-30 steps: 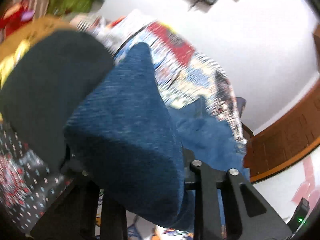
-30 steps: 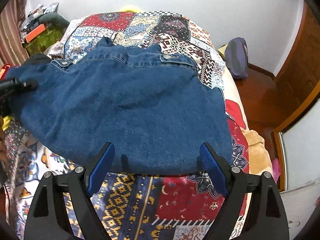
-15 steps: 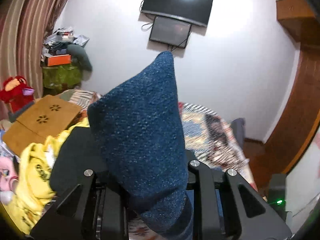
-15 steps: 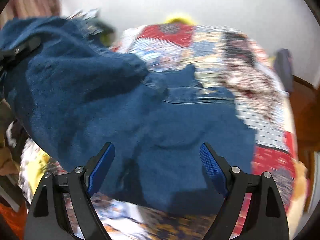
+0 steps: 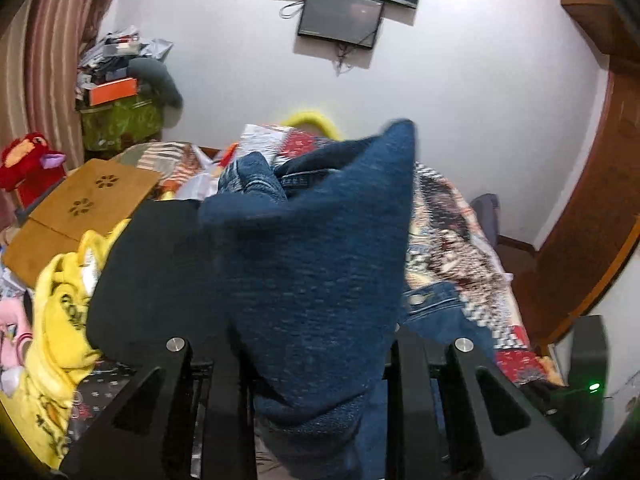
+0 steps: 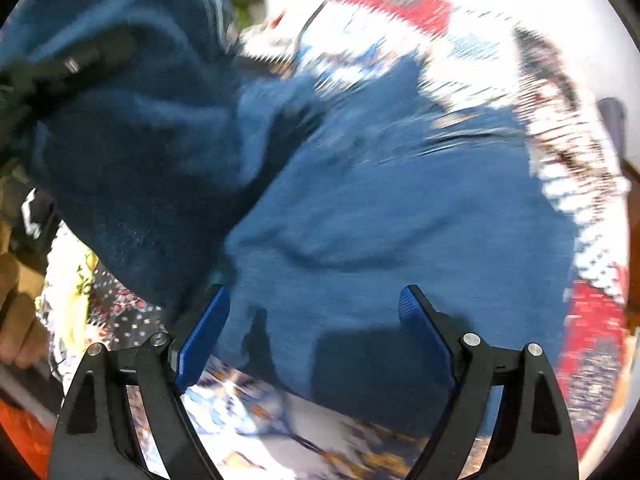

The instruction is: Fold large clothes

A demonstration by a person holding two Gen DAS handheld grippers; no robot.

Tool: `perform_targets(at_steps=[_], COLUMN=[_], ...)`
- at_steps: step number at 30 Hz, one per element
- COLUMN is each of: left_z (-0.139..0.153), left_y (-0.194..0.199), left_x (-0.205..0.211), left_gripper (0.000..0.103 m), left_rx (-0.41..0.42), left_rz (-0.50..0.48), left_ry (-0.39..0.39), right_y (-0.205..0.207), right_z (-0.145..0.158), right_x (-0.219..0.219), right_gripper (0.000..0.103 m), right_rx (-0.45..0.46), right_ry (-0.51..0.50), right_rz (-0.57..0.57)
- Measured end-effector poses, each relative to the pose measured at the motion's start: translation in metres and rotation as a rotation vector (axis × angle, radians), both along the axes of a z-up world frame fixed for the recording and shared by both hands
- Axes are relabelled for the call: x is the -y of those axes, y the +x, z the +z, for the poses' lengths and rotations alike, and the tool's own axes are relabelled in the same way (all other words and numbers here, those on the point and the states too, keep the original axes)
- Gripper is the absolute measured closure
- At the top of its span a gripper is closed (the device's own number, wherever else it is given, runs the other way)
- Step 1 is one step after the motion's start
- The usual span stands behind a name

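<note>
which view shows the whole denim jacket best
The right wrist view: though blurred, it shows most of the denim jacket spread on the patchwork bedspread, with one side lifted. The left wrist view shows only the clamped fold in the left tool, hiding the rest.

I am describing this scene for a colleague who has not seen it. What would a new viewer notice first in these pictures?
First, the blue denim jacket: it covers most of the patchwork bedspread, and one corner stands up, clamped in the left gripper. The right gripper hangs open over the jacket's near edge. On the white wall beyond the bed, two dark screens hang, and a yellow garment lies at the left.
</note>
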State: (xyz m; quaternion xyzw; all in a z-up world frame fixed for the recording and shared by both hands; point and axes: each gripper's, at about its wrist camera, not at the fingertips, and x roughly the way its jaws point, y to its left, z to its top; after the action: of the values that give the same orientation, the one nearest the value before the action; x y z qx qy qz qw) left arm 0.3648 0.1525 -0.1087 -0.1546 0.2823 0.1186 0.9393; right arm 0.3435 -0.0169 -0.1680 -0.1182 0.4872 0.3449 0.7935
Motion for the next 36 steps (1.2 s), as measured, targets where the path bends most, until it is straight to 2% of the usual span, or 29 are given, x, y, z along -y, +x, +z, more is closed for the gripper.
perform_targets(at_steps=[2,4,7,9,11,14,16,20,24,27,29,32,34,36], left_z=[0.009,0.017,0.021,0.014,-0.004,-0.048,-0.074,-0.075,-0.066,-0.049,-0.038,-0.021,-0.009,-0.004], left_y=[0.008,0.019,0.035,0.043,0.054,0.065,0.064,0.049,0.032,0.013,0.002,-0.011,-0.019,-0.021], left_x=[0.018,0.048,0.101,0.129,0.160,0.194,0.207,0.199,0.188,0.180,0.171,0.149,0.130,0.114], left_gripper=[0.080,0.080,0.080,0.080,0.080,0.079,0.076,0.070,0.056,0.050,0.049,0.048,0.043,0.031], left_rx=[0.016,0.030,0.035,0.023,-0.045,-0.226,-0.320,-0.325,-0.369,-0.354,-0.333,-0.283,-0.249,-0.223], left_rz=[-0.059,-0.135,-0.251,-0.335,-0.437,-0.564,-0.593,-0.615,-0.672,-0.700,-0.702,-0.655,-0.615,-0.563], left_ry=[-0.020,0.000,0.058,0.065,0.055,0.069,0.111,0.133,0.110,0.089,0.073,0.087,0.110,0.150], right_y=[0.004,0.011,0.014,0.013,0.013,0.010,0.009,0.003,0.002,-0.002,-0.006,-0.004,-0.003,0.000], right_z=[0.007,0.008,-0.007,-0.016,-0.019,-0.018,-0.013,0.003,0.019,0.035,0.049,0.065,0.075,0.084], right_x=[0.035,0.063,0.110,0.133,0.151,0.173,0.183,0.194,0.198,0.196,0.190,0.175,0.165,0.154], right_gripper=[0.018,0.018,0.018,0.018,0.018,0.018,0.018,0.018,0.018,0.018,0.018,0.018,0.018,0.018], right_rx=[0.057,0.075,0.022,-0.028,-0.047,-0.043,-0.037,-0.017,0.011,0.048,0.086,0.138,0.161,0.177], right_ry=[-0.026,-0.063,-0.082,-0.078,-0.078,-0.087,-0.089,-0.064,-0.031,-0.008,0.006,0.032,0.055,0.086], right_rz=[-0.081,-0.140,-0.249,-0.302,-0.335,-0.377,-0.389,-0.406,-0.406,-0.391,-0.372,-0.337,-0.315,-0.288])
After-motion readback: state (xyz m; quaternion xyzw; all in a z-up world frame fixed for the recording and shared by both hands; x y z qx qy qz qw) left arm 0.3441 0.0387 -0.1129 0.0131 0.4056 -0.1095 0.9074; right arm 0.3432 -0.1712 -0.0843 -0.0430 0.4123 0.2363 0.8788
